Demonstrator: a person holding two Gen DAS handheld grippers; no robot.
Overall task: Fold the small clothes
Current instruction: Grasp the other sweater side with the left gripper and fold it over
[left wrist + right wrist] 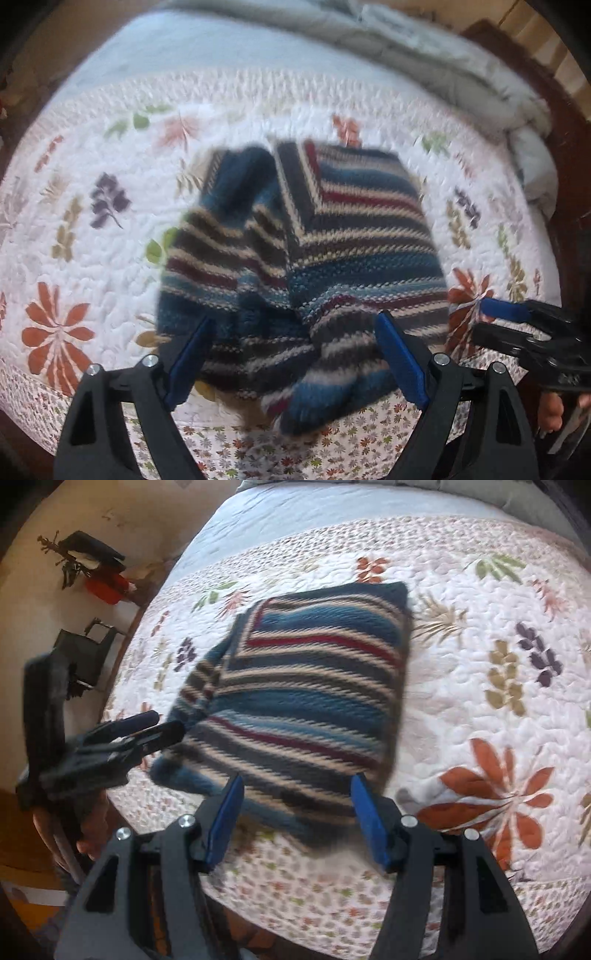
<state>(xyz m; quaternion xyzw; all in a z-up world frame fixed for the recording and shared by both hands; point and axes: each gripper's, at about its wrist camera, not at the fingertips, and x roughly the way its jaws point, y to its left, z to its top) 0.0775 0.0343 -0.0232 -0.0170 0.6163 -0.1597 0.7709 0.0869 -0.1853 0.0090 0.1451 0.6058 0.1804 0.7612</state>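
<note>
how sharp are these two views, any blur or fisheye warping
Left wrist view: the striped knit and floral quilt are smeared by motion blur, the left claw crisper; edges curve and darken. Right wrist view: milder blur, the knit's stripes readable, the right claw sharp, bed bulging barrel-like; soft even daylight, no glare.

A bed (480, 709) under a white floral quilt (92, 258) fills both views. A grey duvet (424, 55) lies at one o'clock, a cream wall (74, 513) at ten.

Soft daylight, strong motion blur, fisheye bending at edges.
</note>
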